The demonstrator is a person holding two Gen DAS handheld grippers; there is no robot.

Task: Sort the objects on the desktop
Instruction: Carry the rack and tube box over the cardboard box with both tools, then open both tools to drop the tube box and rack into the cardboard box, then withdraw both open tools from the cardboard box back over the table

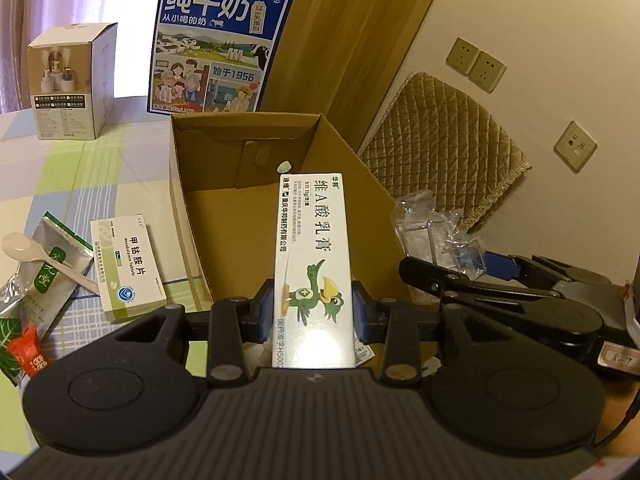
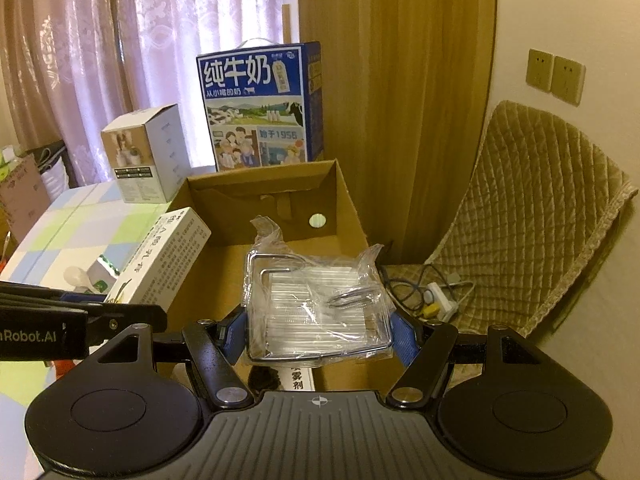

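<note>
My left gripper (image 1: 313, 312) is shut on a long white ointment box with a green bird (image 1: 312, 264) and holds it over the open cardboard box (image 1: 192, 216). My right gripper (image 2: 318, 334) is shut on a clear plastic packet with a wire frame (image 2: 316, 304) and holds it over the same cardboard box (image 2: 348, 200). The ointment box shows at the left of the right wrist view (image 2: 164, 268). The right gripper and its packet (image 1: 436, 232) show at the right of the left wrist view. A white and green tablet box (image 1: 126, 264) lies on the table left of the cardboard box.
A blue milk carton (image 1: 218, 44) and a small white box (image 1: 70, 84) stand at the back of the checked tablecloth (image 1: 80, 168). A plastic spoon (image 1: 36, 254) and sachets (image 1: 40, 276) lie at the left. A padded chair (image 2: 532, 220) with a power strip (image 2: 440, 296) stands at the right.
</note>
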